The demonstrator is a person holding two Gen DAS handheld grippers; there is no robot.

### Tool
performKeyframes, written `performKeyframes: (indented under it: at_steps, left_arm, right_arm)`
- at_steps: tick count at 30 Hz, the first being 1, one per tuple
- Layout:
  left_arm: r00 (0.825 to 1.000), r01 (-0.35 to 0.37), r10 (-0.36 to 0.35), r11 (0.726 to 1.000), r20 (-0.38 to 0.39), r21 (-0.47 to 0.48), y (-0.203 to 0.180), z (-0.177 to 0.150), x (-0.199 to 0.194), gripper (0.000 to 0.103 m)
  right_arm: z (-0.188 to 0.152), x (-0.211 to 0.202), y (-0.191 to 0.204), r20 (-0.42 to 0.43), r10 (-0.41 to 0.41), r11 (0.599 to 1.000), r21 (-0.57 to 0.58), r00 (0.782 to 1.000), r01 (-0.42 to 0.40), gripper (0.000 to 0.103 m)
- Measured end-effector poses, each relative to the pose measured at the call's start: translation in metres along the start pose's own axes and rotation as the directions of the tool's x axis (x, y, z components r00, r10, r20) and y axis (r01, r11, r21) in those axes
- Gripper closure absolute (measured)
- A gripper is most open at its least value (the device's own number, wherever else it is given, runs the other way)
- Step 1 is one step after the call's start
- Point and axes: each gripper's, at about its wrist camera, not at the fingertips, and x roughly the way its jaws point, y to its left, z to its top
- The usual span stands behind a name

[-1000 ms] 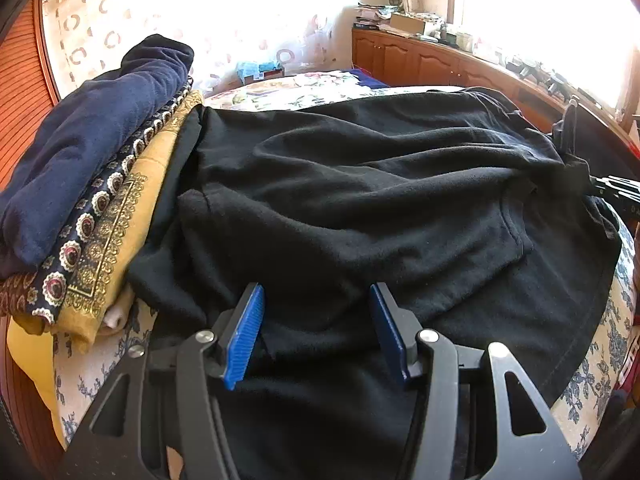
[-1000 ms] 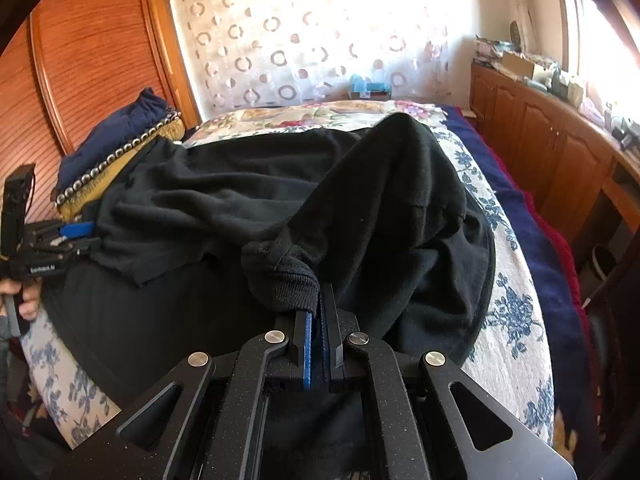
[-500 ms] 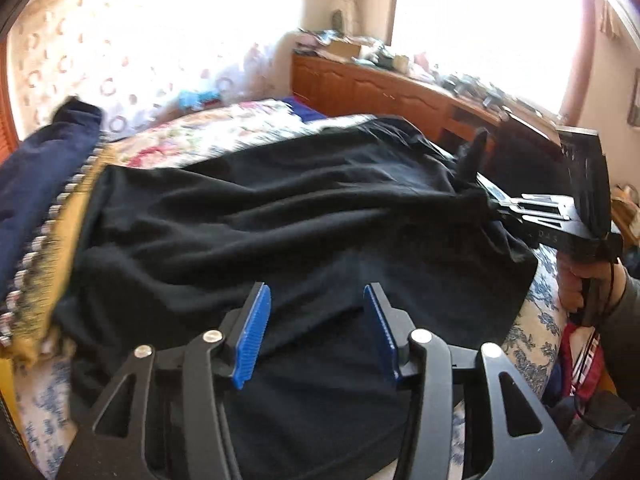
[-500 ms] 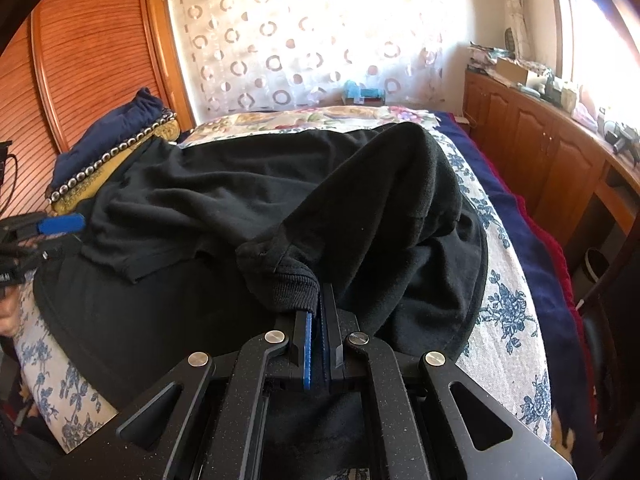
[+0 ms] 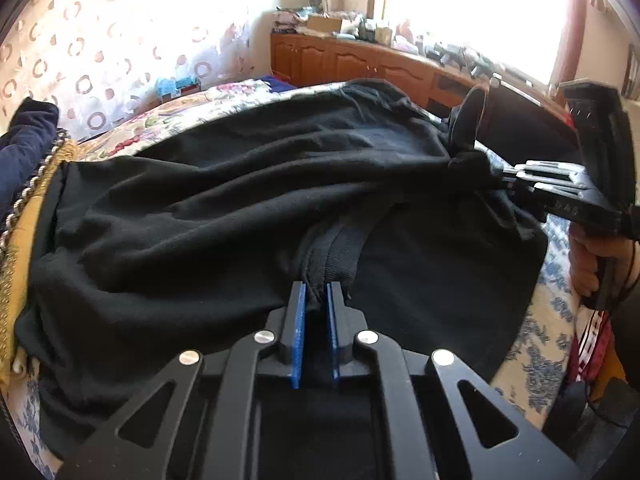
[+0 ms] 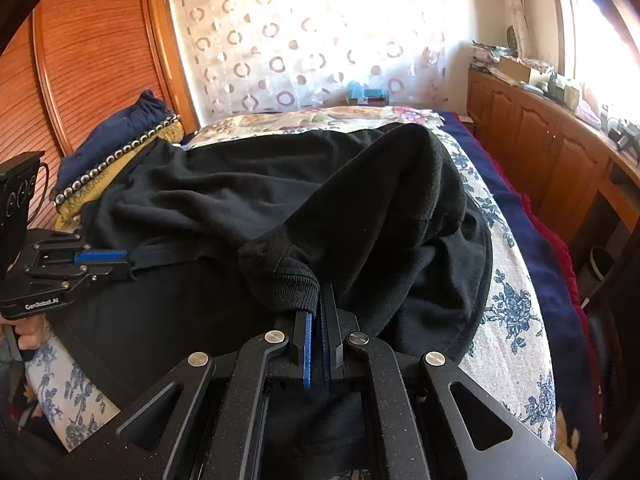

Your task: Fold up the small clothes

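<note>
At the far left of the bed, a stack of folded clothes (image 6: 116, 152), dark navy on top with a bead-patterned band and mustard-yellow fabric beneath, rests against the reddish slatted wooden wardrobe door (image 6: 92, 64). Touching that stack, a large black knit garment (image 5: 224, 208) lies spread and wrinkled across the floral bedspread (image 6: 508, 320), covering most of the bed's width. The left gripper (image 5: 316, 300) has its blue-padded fingers (image 5: 298, 320) drawn close on a ribbed black cuff (image 5: 332, 248) of the garment at the near edge; the cuff fabric sits bunched between the pads. Toward the right side, the right gripper (image 6: 318, 320) has its fingers pressed nearly together, pinching a second ribbed cuff (image 6: 288, 280), with the attached sleeve draped in a raised hump over the garment body. A bare hand (image 5: 588, 256) grips the right tool's handle. Along the right wall stands a wooden cabinet run (image 6: 536, 148) with cluttered items on top. A circle-patterned sheer curtain (image 6: 312, 40) hangs behind the bed head.
</note>
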Motion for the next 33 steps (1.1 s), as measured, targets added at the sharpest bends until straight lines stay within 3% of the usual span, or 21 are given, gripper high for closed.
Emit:
performKeyframes:
  at_steps: [7, 11, 16, 19, 21, 22, 28, 33]
  left_arm:
    - [0.99, -0.016, 0.018, 1.0, 0.143, -0.02, 0.001, -0.009, -0.072, 0.099]
    - [0.983, -0.027, 0.029, 0.999, 0.182, -0.018, 0.002, -0.017, -0.099, 0.099]
    - [0.985, -0.04, 0.046, 0.998, 0.168, -0.041, 0.006, -0.037, -0.109, 0.098]
    - [0.988, -0.041, 0.049, 0.998, 0.143, -0.056, 0.008, -0.046, -0.101, 0.09]
    - [0.991, -0.035, 0.044, 0.997, 0.129, -0.076, 0.013, -0.052, -0.099, 0.087]
    - [0.991, -0.04, 0.05, 0.996, 0.128, -0.079, 0.013, -0.054, -0.099, 0.082]
    - [0.99, -0.055, 0.069, 0.992, 0.121, -0.114, 0.024, -0.062, -0.099, 0.065]
    - [0.989, -0.093, 0.106, 0.987, 0.101, -0.128, 0.032, -0.068, -0.096, 0.06]
  right_arm:
    - [0.003, -0.029, 0.007, 0.033, 0.057, 0.998, -0.017, 0.998, -0.056, 0.102]
    - [0.001, -0.054, 0.02, 0.042, 0.088, 0.995, -0.047, 0.995, -0.086, 0.102]
    - [-0.01, -0.073, 0.032, 0.021, 0.095, 0.992, -0.083, 0.995, -0.093, 0.102]
    - [-0.018, -0.071, 0.03, -0.019, 0.066, 0.994, -0.085, 0.998, -0.068, 0.098]
    - [-0.021, -0.071, 0.028, -0.037, 0.04, 0.995, -0.093, 0.999, -0.043, 0.073]
    - [-0.024, -0.073, 0.025, -0.036, 0.034, 0.995, -0.091, 0.999, -0.037, 0.069]
    - [-0.03, -0.084, -0.015, -0.027, -0.058, 0.997, -0.059, 0.998, 0.057, 0.069]
    - [-0.037, -0.064, -0.04, -0.081, -0.104, 0.994, -0.017, 0.991, 0.103, 0.069]
